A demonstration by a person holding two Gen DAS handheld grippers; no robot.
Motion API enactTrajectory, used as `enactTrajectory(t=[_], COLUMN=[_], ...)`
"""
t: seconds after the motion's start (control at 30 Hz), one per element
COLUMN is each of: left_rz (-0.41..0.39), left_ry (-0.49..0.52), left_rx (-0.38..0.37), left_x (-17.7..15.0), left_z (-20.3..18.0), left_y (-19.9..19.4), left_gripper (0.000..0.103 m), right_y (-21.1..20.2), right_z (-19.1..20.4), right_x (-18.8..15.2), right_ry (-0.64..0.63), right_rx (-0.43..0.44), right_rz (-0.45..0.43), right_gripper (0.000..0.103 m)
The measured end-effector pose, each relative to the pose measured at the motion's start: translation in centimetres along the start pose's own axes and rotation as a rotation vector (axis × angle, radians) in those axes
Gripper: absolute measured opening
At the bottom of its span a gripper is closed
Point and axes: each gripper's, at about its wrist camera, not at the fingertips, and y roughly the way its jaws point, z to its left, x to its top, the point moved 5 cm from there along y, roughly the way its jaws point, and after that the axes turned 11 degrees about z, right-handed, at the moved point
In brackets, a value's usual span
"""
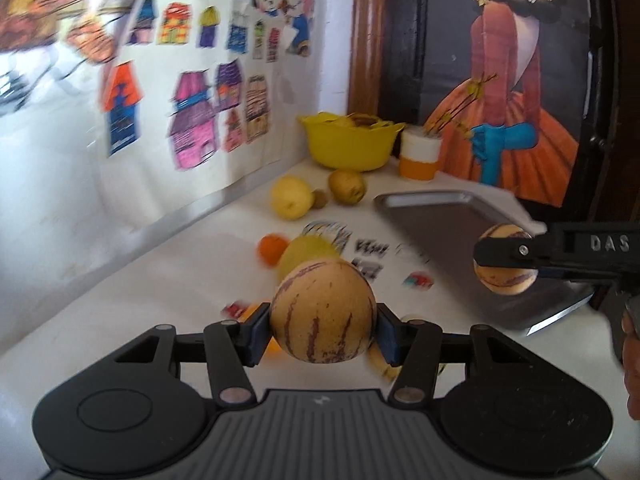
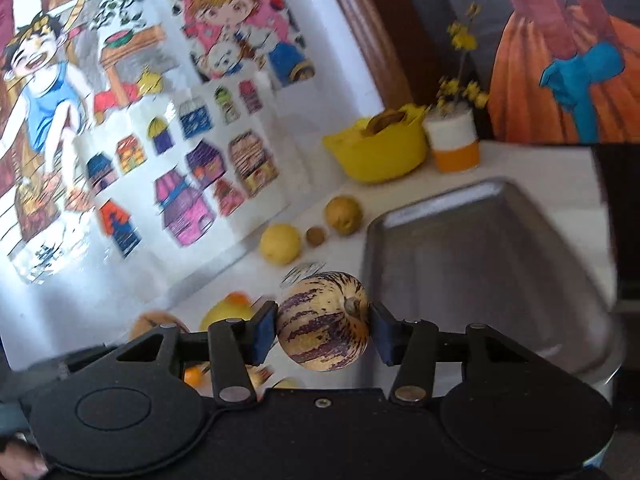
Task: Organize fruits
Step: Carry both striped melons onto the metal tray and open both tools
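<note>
My left gripper [image 1: 323, 330] is shut on a tan fruit with thin purple streaks [image 1: 323, 312], held above the white table. My right gripper [image 2: 323, 330] is shut on a smaller cream fruit with heavy purple stripes [image 2: 323, 322], stem toward the right pad. In the left wrist view the right gripper [image 1: 505, 258] comes in from the right edge with its striped fruit [image 1: 505, 278] over the near corner of the metal tray [image 1: 448, 224]. The tray [image 2: 480, 248] lies just right of the right gripper. Loose fruit lies on the table: a yellow one [image 1: 291, 198], a small brown one [image 1: 319, 199], a greenish-brown one [image 1: 347, 187], an orange [image 1: 272, 249].
A yellow bowl [image 1: 348, 144] and a white-and-orange cup with yellow flowers [image 1: 420, 154] stand at the back. Coloured drawings cover the wall on the left, and a painting leans behind the tray. Stickers [image 1: 370, 248] dot the tabletop. A hand [image 1: 632, 360] shows at the right edge.
</note>
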Motion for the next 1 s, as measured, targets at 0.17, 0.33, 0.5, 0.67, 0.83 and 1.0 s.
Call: enactTrajectory(t=[0.17, 0.33, 0.5, 0.67, 0.83, 1.0], left_rz=[-0.047, -0.077, -0.057, -0.003, 0.039, 0.109], left_ry=[0.018, 0.008, 0.009, 0.017, 0.053, 0.063], left_rx=[-0.053, -0.129, -0.166, -0.185, -0.193, -0.191], left_x=[4.6, 9.2, 12.2, 13.4, 12.8, 11.9], left_z=[-2.1, -4.4, -6.2, -7.8, -9.2, -9.9], left_y=[1.2, 3.9, 8.0, 12.5, 15.4, 17.5], left_gripper=[0.058, 0.058, 0.058, 0.058, 0.058, 0.058], right_y=[0.2, 2.6, 5.5, 7.6, 8.6, 8.4], right_z=[-2.5, -5.3, -8.7, -10.6, -11.3, -11.0], right_x=[4.1, 6.4, 6.6, 5.5, 4.3, 3.5], right_ry=[-0.044, -0.033, 0.022, 0.036, 0.035, 0.003], right_rx=[-0.067, -0.114, -0.127, -0.137, -0.145, -0.151], right_rz=[-0.041, -0.036, -0.001, 0.052, 0.106, 0.107], right_gripper=[0.051, 0.051, 0.051, 0.051, 0.051, 0.052])
